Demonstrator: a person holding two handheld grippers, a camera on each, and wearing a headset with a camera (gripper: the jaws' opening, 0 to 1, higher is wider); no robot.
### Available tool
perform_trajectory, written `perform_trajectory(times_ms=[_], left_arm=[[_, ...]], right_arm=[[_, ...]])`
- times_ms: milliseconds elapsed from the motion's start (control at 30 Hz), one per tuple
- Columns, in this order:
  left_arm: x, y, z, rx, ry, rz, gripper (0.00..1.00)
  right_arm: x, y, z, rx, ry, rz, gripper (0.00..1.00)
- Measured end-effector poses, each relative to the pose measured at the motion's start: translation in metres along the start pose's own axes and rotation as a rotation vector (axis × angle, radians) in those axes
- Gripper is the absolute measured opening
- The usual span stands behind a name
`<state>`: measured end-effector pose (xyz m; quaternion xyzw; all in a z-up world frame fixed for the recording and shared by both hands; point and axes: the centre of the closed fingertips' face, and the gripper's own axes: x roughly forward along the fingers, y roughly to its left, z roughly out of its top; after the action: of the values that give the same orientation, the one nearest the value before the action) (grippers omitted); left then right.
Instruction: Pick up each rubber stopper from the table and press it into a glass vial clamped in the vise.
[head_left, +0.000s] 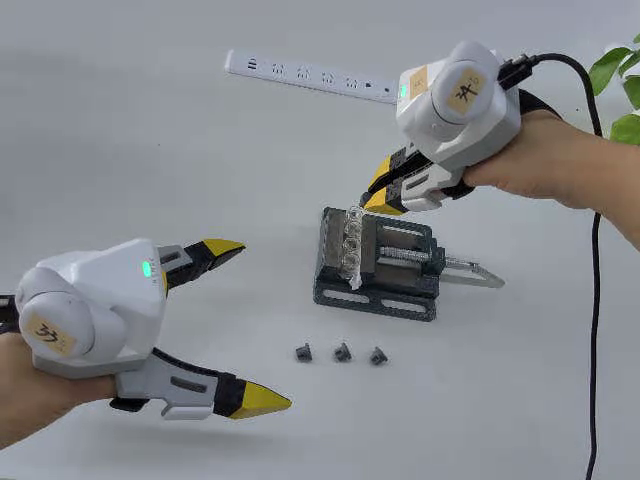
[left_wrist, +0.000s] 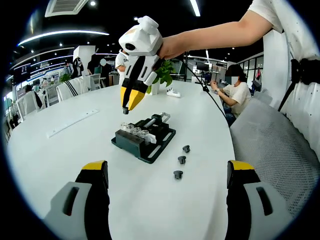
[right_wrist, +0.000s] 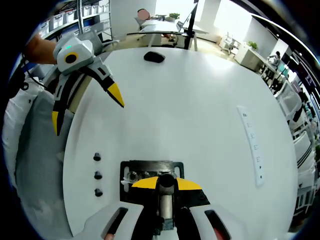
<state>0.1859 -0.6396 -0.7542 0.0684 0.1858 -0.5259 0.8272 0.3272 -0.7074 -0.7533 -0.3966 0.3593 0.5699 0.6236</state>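
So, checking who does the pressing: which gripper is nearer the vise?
Right. The right gripper hovers just above the vials in the vise, shut on a stopper. The left gripper is open, well off to the vise's side, apart from it.

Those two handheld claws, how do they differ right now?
The left gripper has its fingers spread wide and empty; the right gripper has its fingers pinched on a rubber stopper. The left gripper hangs off to the side of the vise; the right gripper hovers above the glass vials. Both are white with yellow-tipped fingers.
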Motion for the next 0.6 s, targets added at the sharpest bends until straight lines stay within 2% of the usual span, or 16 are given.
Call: perform_trajectory(times_ms=[100, 467, 600], left_arm=[[0.0, 0.001, 0.0, -0.003, -0.002, 0.003, 0.99], [0.001, 0.006, -0.002, -0.011, -0.011, 0.012, 0.99], [0.002, 0.006, -0.002, -0.013, -0.014, 0.014, 0.98]], right_arm=[[0.003, 0.003, -0.002, -0.004, 0.013, 0.01, 0.07], [0.017, -0.008, -0.01, -0.001, 0.033, 0.026, 0.07], [0.02, -0.005, -0.01, 0.001, 0.035, 0.036, 0.07]])
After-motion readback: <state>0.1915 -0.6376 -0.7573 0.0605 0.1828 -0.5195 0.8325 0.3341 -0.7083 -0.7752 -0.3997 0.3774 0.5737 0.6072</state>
